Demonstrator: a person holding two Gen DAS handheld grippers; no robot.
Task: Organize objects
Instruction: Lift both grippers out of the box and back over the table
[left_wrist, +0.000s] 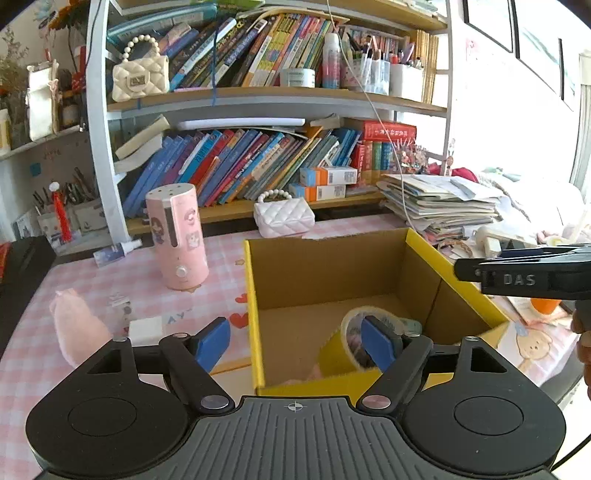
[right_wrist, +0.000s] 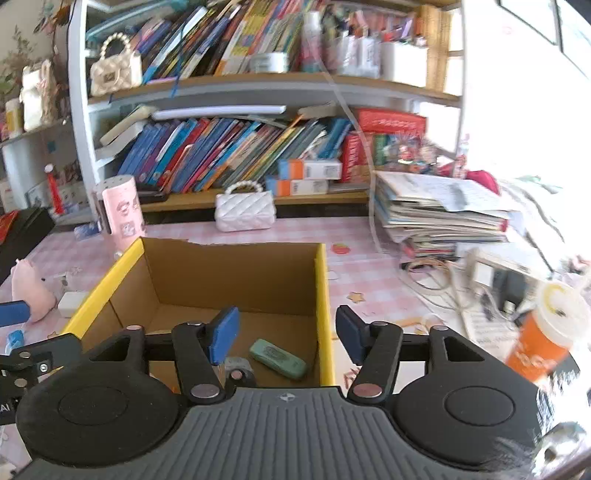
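Here, in the left wrist view, a pink checked table (left_wrist: 122, 284) runs back to a white bookshelf (left_wrist: 258, 99) crammed with leaning books, with a paper stack (left_wrist: 439, 203) at the right. A yellow-edged box (left_wrist: 255, 302) stands open on the table; a tape roll (left_wrist: 354, 343) lies tilted on its floor near the front wall. Left of the box are a pink cylinder (left_wrist: 177, 236), a white purse (left_wrist: 282, 218), a pink plush (left_wrist: 75, 332) and a small white block (left_wrist: 146, 330). The left gripper (left_wrist: 295, 343) points down over the box's front left corner, jaws wide and empty, one blue pad outside the wall and the other in front of the tape. The right gripper's black body (left_wrist: 524, 277) reaches in above the box's right rim. In the right wrist view, blurred at the right, the same box (right_wrist: 321, 288) sits centred, a green eraser (right_wrist: 277, 358) lying on its floor near the right wall. The right gripper (right_wrist: 284, 336) straddles that wall, jaws partly apart and holding nothing. An orange cup (right_wrist: 543, 347) stands right of it, beside tangled cables (right_wrist: 436, 277). Bare tabletop lies between box and purse (right_wrist: 245, 210).
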